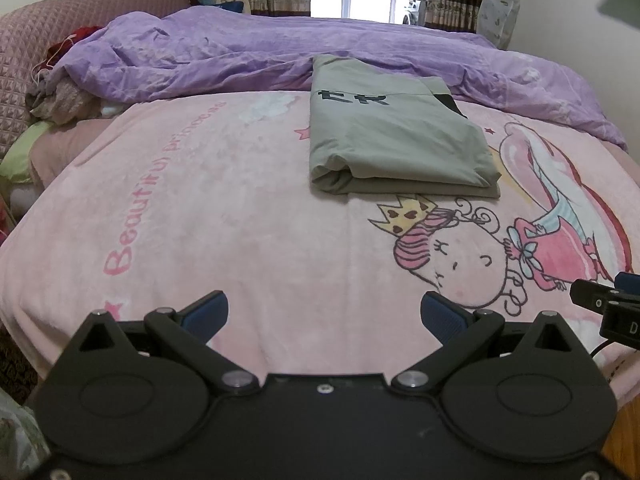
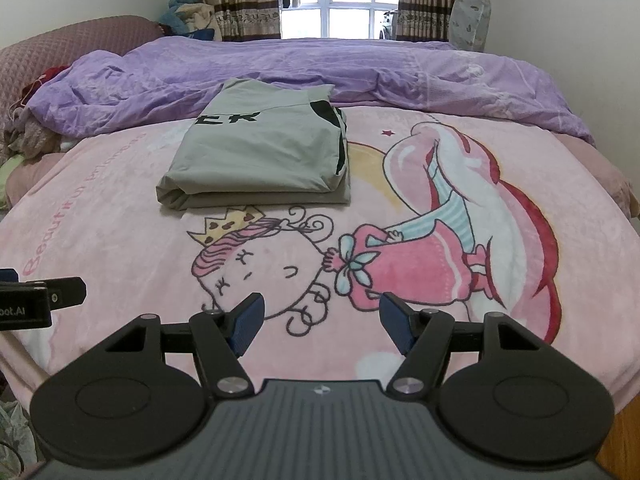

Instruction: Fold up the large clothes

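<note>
A grey garment (image 1: 396,136) with black letters lies folded into a thick rectangle on the pink cartoon blanket (image 1: 248,216); it also shows in the right wrist view (image 2: 260,156). My left gripper (image 1: 324,316) is open and empty, held over the blanket's near edge, well short of the garment. My right gripper (image 2: 320,324) is open and empty, also near the front edge, to the right of the left one. Part of the right gripper's body (image 1: 612,304) shows at the left view's right edge.
A crumpled purple duvet (image 1: 280,52) lies behind the garment, touching its far end. A pink quilted headboard (image 1: 60,40) and a pile of clothes (image 1: 60,96) are at the left. A window with curtains (image 2: 344,8) is at the back.
</note>
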{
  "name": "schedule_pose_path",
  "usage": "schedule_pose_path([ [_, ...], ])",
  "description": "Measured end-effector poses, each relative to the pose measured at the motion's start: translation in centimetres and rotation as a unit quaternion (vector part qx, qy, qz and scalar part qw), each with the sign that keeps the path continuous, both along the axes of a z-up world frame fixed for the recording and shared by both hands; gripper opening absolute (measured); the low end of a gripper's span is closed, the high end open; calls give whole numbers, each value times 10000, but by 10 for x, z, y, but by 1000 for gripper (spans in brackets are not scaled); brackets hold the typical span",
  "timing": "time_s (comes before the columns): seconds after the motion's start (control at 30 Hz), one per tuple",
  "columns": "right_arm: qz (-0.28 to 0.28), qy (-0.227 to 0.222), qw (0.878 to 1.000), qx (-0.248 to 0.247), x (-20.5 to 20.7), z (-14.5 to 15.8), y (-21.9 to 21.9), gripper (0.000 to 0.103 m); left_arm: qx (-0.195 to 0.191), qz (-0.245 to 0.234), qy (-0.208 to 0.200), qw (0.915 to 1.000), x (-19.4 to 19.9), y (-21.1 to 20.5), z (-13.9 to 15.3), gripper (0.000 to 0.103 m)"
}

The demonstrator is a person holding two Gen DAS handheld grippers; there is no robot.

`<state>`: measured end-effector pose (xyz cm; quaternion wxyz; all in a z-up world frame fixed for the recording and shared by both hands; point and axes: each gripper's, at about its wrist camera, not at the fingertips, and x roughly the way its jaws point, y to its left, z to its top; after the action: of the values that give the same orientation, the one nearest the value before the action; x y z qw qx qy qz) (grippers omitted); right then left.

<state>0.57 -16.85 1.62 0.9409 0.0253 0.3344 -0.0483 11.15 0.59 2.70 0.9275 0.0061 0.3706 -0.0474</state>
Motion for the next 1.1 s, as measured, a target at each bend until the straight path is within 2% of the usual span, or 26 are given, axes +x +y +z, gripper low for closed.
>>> schedule_pose_path([
  [1.1,11,51,10000,4,1,-3,-2,78,31,32,-2,10000,-2,-5,0,103],
])
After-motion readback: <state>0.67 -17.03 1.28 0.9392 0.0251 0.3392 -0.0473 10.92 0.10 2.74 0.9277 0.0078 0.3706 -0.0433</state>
